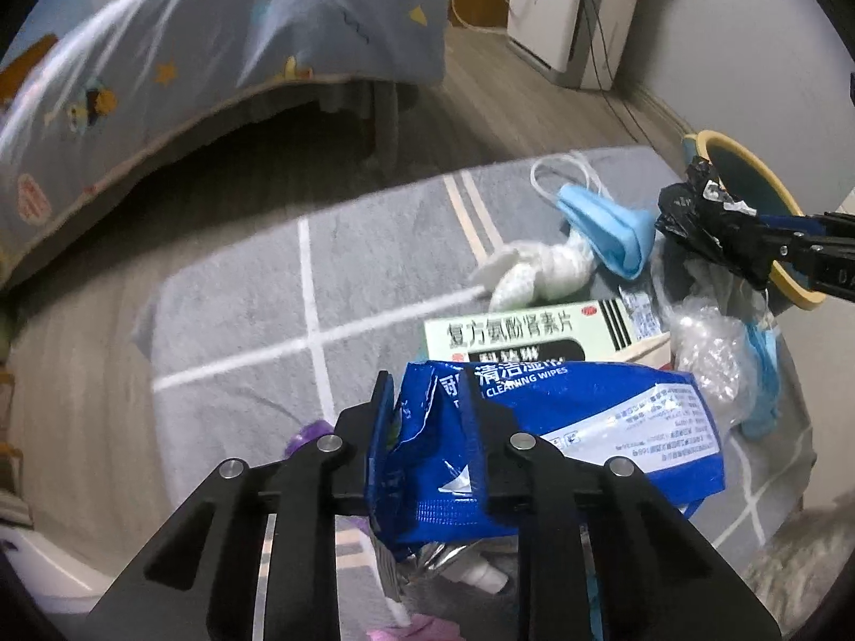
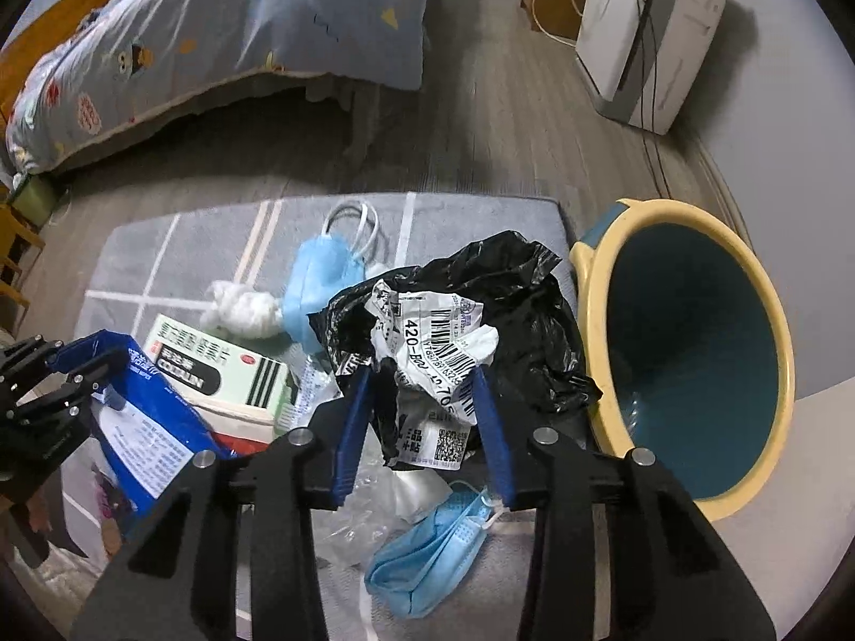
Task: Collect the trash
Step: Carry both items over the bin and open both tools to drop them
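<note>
The left gripper is clamped on the torn end of a blue cleaning-wipes packet, whose crumpled mouth sits between the two fingers while the rest of the pack juts out to the right over the grey rug. The right gripper is closed on a crumpled black plastic bag with a white shipping label stuck to it; the blue pads press on the wad from both sides. Just right of that bag stands the yellow-rimmed, teal-lined trash bin, tilted in this view, its mouth open towards the camera. Loose on the rug near the tongs lie a green-and-white medicine box, a white tissue wad, a blue face mask, and a second mask under the right gripper beside clear plastic wrap.
</note>
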